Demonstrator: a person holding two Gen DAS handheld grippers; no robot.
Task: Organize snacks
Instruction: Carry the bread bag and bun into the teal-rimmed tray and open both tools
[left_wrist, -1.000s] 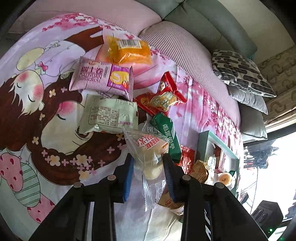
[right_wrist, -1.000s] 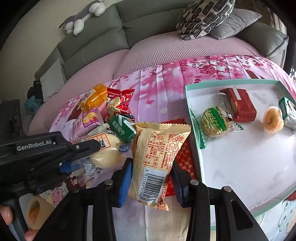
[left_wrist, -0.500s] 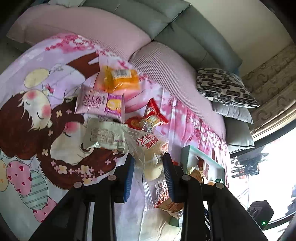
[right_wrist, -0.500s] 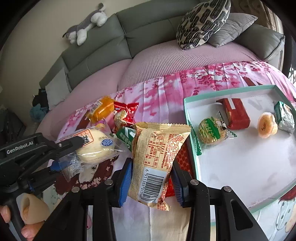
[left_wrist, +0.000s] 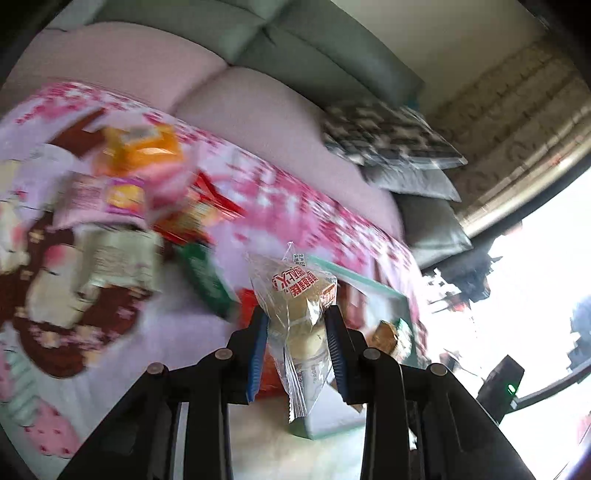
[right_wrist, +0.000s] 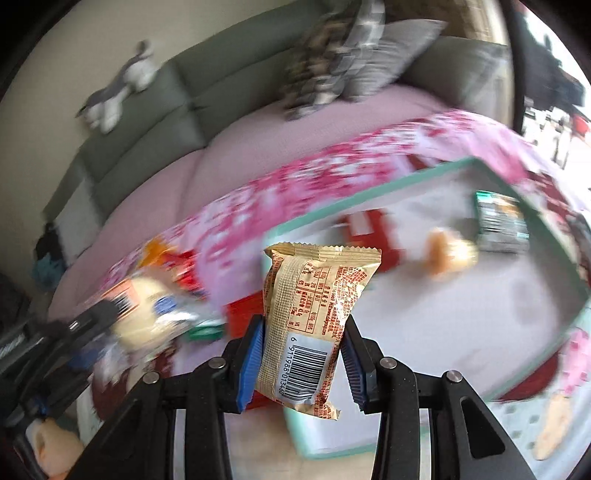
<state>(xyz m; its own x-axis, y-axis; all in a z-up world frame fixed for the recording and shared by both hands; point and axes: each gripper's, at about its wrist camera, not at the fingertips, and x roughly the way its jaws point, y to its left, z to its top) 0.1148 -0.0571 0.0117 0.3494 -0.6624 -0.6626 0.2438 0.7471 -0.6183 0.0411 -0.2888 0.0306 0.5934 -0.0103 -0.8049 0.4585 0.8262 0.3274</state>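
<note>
Three snacks lie in tray (right_wrist: 369, 192); several wait on blanket (left_wrist: 280, 192). Left gripper (left_wrist: 297, 347) pinches bun packet (left_wrist: 299, 295); right gripper (right_wrist: 301, 354) pinches beige packet (right_wrist: 314, 295).

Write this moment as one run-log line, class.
left gripper: shut on clear bun packet | right gripper: shut on tan snack packet | teal tray: ahead, partly filled

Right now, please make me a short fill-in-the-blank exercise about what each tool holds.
1. The left tool is shut on a clear bag with a ____ inside.
2. The right tool grips a beige packet whose ____ faces the camera.
3. The tray has a ____ rim.

Missing words: bun; barcode; green
</note>
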